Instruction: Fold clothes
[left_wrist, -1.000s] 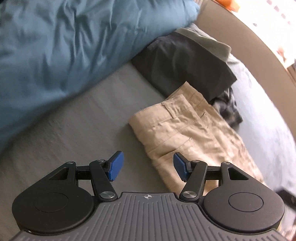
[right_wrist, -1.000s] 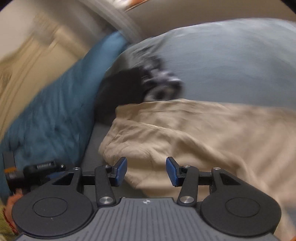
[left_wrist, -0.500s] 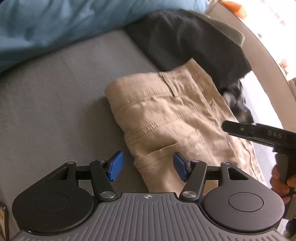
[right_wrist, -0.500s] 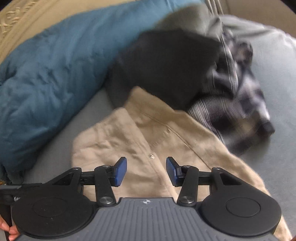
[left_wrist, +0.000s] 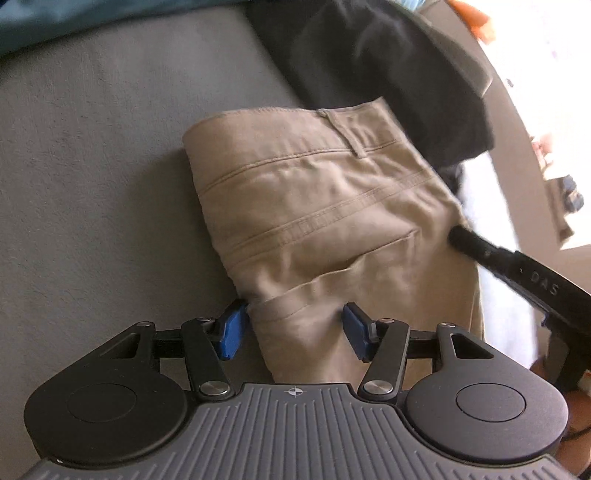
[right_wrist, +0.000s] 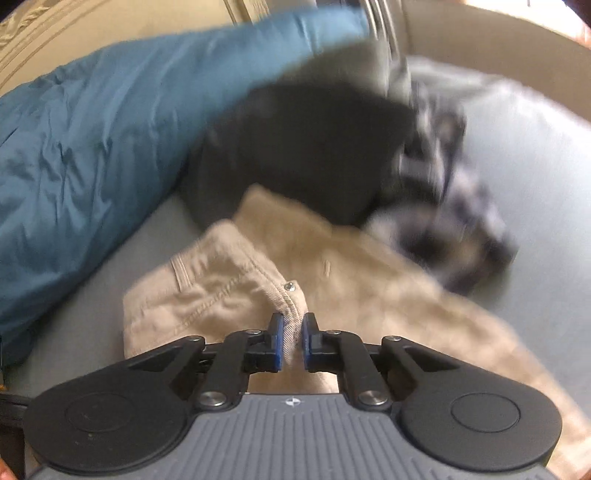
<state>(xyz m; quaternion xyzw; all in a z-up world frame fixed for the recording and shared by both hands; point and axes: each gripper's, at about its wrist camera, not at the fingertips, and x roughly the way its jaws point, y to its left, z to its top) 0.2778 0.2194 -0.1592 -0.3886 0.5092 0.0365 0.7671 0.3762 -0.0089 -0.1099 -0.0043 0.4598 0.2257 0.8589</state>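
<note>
Right gripper (right_wrist: 291, 338) jaws are closing, pinching the waistband corner of the trousers (right_wrist: 229, 295). Left gripper (left_wrist: 291, 332) jaws, half open and narrowing, straddle the trousers' (left_wrist: 325, 206) near side edge; legs trail toward the person.

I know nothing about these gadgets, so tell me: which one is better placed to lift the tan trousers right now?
The right gripper: its jaws are closing on the tan trousers at the waistband. The left gripper only straddles a side edge.

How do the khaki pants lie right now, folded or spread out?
Folded, at least once: the khaki pants lie doubled over, with a rounded fold edge at the waistband end. The right gripper is closing on the waistband.
</note>
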